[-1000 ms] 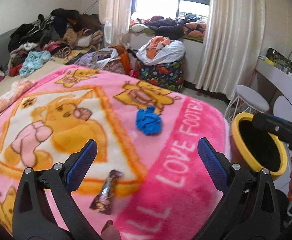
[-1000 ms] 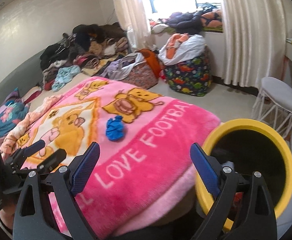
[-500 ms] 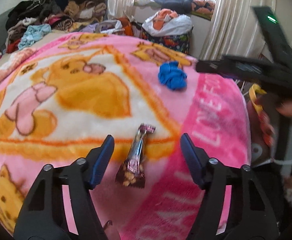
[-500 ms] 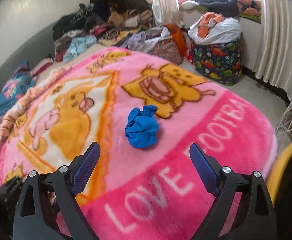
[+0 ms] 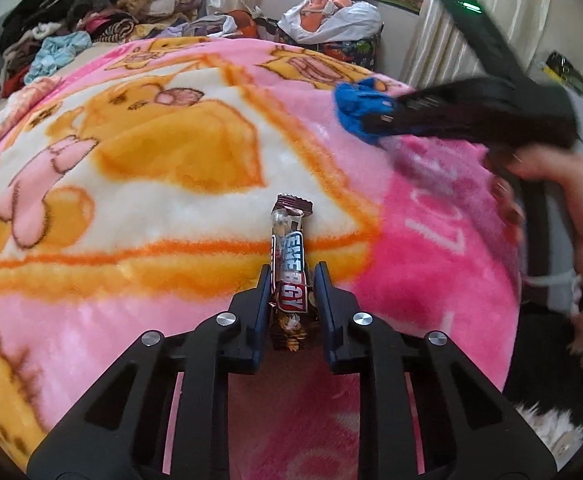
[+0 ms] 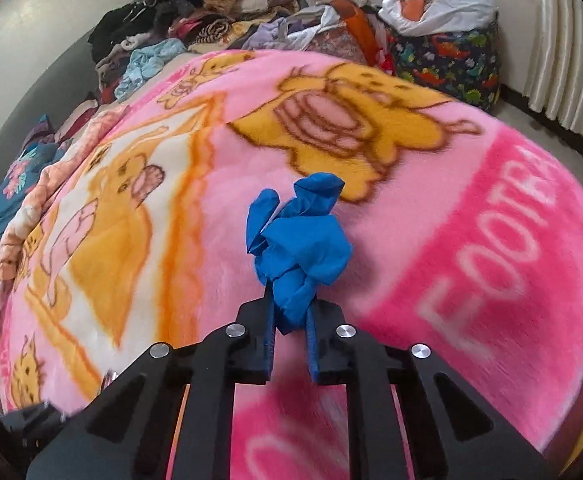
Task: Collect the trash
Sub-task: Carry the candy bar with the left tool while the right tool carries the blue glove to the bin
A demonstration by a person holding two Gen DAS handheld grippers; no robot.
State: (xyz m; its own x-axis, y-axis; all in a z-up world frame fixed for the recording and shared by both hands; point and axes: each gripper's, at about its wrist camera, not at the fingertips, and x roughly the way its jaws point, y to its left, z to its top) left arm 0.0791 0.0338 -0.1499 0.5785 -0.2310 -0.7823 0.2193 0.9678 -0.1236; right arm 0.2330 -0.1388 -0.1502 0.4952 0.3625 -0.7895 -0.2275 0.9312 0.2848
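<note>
Your left gripper (image 5: 291,292) is closing on the snack wrapper (image 5: 289,264), lying lengthwise straight ahead on the pink blanket (image 5: 91,304), while your right gripper (image 6: 289,320) is closing on the crumpled blue glove (image 6: 299,240), farther right.

the snack wrapper (image 5: 289,280) carries the word "energy" in white block letters running along its length. the pink blanket (image 6: 491,264) shows large white letters, "footb" and part of the next letter, at its right edge in the right wrist view; the other letters on it are too blurred to read.
</note>
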